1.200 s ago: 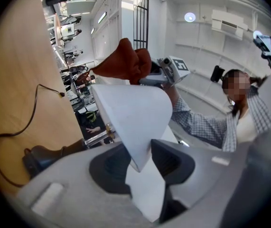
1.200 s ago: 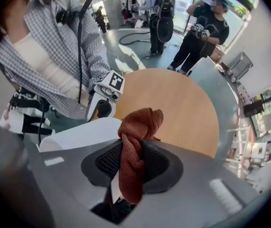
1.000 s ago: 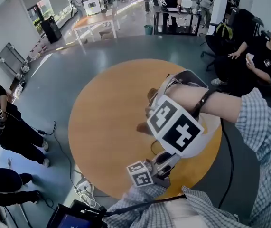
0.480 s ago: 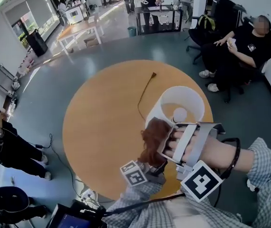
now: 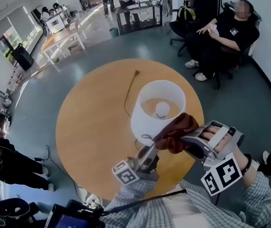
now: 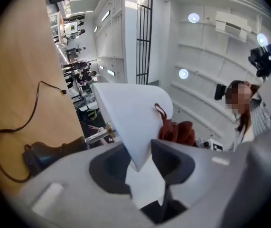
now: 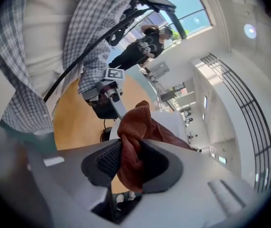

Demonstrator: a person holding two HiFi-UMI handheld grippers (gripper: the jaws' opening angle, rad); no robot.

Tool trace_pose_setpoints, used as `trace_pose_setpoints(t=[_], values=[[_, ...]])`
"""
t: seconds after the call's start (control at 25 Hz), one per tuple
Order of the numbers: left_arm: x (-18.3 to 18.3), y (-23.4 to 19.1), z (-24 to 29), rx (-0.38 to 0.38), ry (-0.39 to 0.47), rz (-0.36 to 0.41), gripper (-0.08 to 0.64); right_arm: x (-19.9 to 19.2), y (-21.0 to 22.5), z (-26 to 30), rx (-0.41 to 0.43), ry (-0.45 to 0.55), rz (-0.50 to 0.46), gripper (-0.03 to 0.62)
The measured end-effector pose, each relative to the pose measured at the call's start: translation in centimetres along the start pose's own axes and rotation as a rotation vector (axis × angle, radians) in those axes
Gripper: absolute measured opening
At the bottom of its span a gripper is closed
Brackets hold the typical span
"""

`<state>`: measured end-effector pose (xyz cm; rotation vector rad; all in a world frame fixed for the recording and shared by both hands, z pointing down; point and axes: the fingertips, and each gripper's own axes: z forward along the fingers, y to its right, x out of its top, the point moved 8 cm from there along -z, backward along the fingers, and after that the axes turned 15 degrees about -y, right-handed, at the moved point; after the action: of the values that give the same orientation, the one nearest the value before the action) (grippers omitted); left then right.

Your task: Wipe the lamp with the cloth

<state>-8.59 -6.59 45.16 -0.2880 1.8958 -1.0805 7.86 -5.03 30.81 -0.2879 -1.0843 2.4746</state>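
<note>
Round and wooden, the counter (image 5: 92,127) fills the head view. The lamp (image 5: 147,120) stands right of its middle, and the cord (image 5: 128,91) trails off toward the far edge.

What has changed is where the right claw (image 5: 185,139) is. A second ago that hand lay across the front of the lamp and hid most of it. Half a second ago the cloth (image 5: 175,129) sat against the near-left of the shade (image 5: 142,127). Now the cloth rests on the near-right rim, with the hand off to the lamp's right. The right gripper view shows the jaws closed on a bunched fold of the rust-brown cloth, and the loose end flops forward toward the white shade.

The left claw (image 5: 150,148) has not shifted. It comes up from the near side and pinches the shade's lower edge. The left gripper view shows that edge wedged between the pads (image 6: 171,158), with the stem (image 6: 97,134) and base (image 6: 42,153) off to the left.

I judge that the cloth has made one pass round the near side of the shade, so the wiping is under way but not finished. The far side, the inside round the bulb (image 5: 162,109), the stem and the base probably remain to be done. The steady left hold matters. The shade looks light and would likely swing or tip under the cloth's push without it.
</note>
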Motion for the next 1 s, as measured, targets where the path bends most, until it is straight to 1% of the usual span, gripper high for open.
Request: trace_pose_setpoints(t=[0.2, 0.36, 0.44, 0.6, 0.68, 0.76, 0.84, 0.92, 1.0], values=[[-0.2, 0.1, 0.1, -0.001, -0.007, -0.007, 0.137, -3.9, -0.9, 0.6, 0.023, -0.001, 0.349, 0.104], [-0.4, 0.6, -0.5, -0.007, -0.014, -0.012, 0.137, -5.2, -2.6, 1.3, 0.054, 0.036, 0.605, 0.104], [-0.6, 0.5, -0.7, -0.011, -0.015, -0.012, 0.137, -5.9, -3.9, 2.1, 0.068, 0.089, 0.76, 0.104], [-0.7, 0.2, -0.2, -0.017, -0.017, -0.013, 0.138, -7.9, -6.3, 4.4, 0.101, 0.265, 1.164, 0.104], [-0.6, 0.2, -0.1, -0.021, -0.024, -0.01, 0.143, -8.2, -7.2, 5.3, 0.124, 0.325, 1.318, 0.104], [-0.7, 0.2, -0.4, -0.015, -0.034, -0.004, 0.147, -8.0, -7.9, 5.8, 0.143, 0.359, 1.417, 0.104], [-1.2, 0.1, -0.9, 0.003, -0.045, 0.001, 0.154, -7.9, -8.4, 6.1, 0.152, 0.392, 1.481, 0.104], [-1.6, 0.1, -1.5, 0.029, -0.061, 0.005, 0.165, -8.0, -8.5, 6.2, 0.163, 0.425, 1.532, 0.104], [-1.8, 0.2, -2.2, 0.064, -0.081, 0.024, 0.173, -8.1, -8.6, 6.1, 0.173, 0.439, 1.557, 0.104]])
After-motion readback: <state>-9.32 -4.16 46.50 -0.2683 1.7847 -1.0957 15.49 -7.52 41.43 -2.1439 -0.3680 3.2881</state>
